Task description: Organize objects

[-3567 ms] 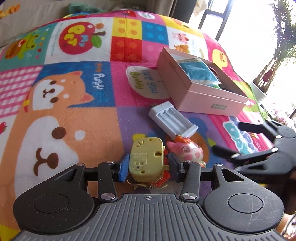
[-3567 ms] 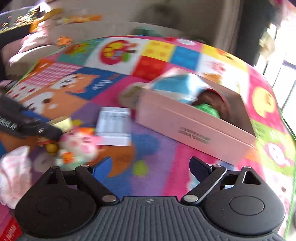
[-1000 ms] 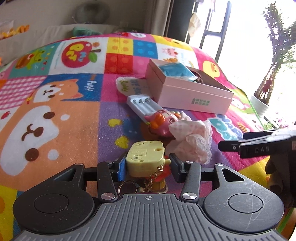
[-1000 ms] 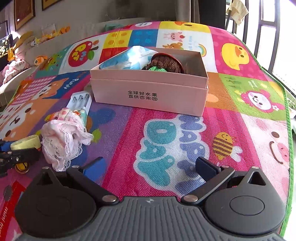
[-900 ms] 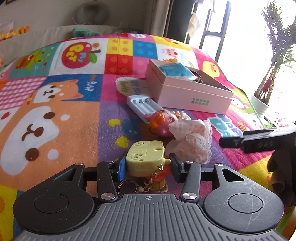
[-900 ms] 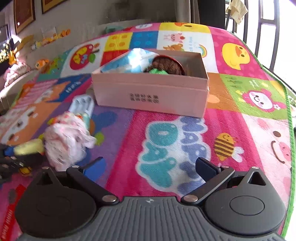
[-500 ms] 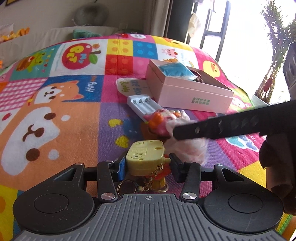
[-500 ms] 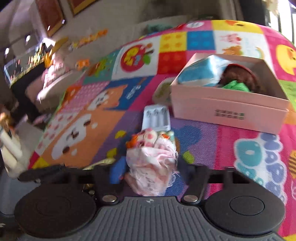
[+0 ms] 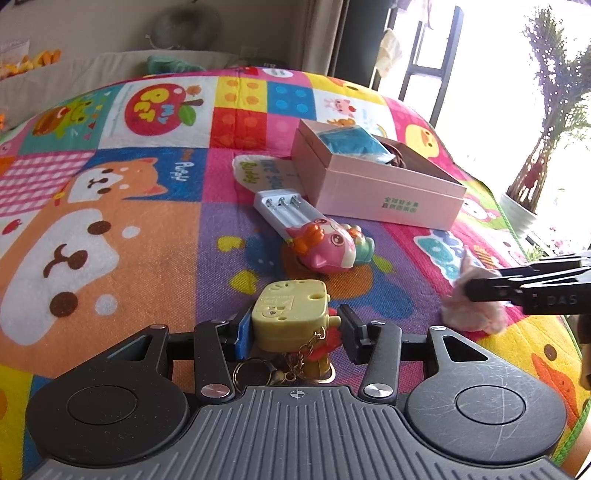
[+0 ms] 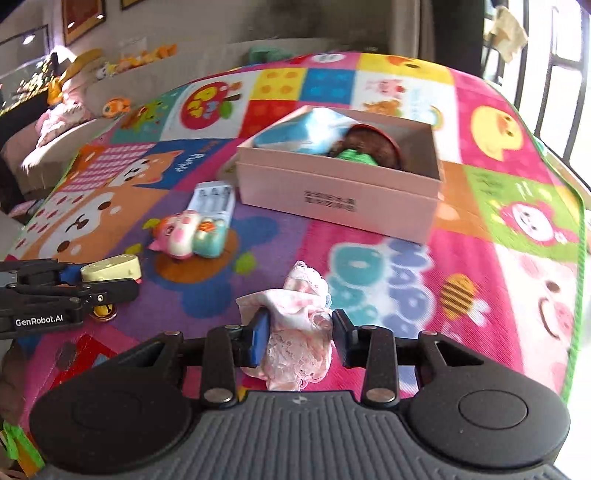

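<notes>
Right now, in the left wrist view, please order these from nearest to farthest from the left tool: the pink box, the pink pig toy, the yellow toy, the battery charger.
1. yellow toy: between the left tool's fingers.
2. pink pig toy: on the mat just ahead, slightly right.
3. battery charger: behind the pig, touching it.
4. pink box: farthest, ahead to the right.

A family living room at home, colourful cartoon-patterned children's play mat (image 9: 147,206) on the floor, beige fabric sofa (image 10: 55,140) lined with plush toys, framed pictures (image 10: 79,14) on the wall, tall window with dark frame (image 9: 417,62), potted plant (image 9: 546,122) beside it
</notes>
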Motion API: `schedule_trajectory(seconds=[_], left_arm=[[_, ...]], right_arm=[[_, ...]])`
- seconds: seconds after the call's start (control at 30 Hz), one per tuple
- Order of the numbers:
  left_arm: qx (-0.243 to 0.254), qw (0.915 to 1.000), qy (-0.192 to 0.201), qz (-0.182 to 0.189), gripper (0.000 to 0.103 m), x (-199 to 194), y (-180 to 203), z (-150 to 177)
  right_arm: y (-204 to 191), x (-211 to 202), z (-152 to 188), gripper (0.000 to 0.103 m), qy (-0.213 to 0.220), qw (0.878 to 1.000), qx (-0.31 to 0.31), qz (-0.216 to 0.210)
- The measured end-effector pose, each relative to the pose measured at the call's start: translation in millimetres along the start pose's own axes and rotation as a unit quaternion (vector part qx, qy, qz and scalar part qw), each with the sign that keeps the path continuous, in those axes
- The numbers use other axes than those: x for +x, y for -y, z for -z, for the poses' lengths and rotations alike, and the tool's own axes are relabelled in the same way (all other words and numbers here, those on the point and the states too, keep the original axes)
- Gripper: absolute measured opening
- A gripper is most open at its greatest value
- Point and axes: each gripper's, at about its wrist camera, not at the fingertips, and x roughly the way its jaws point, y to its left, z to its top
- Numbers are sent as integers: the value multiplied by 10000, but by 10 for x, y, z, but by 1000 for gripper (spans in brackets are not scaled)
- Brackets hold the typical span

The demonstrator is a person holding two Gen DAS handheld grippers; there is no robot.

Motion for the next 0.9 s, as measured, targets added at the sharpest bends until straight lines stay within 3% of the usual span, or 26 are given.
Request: schedule_trajectory(seconds=[0.2,0.37,0.57,0.7,0.9], left_arm=[[-1,10000,-3,-15,51,0,8,-1],[139,9997,24,-175,51,-49,80,-13],[661,9956,664,-93,50,-341,313,-186],[991,9905,945,128,50,-383,543,-521],[770,9844,1357,815,50,71,871,-1359]], right_arm=[[48,-189,23,25,194,9998,91,-36],[104,-508,-55,24,709,9972,204,-103],[322,-842,-69,24,1227,9915,396,-196],[467,-912,-42,24,1423,9879,586,-200],[577,-855,23,24,1524,9850,780,-223]])
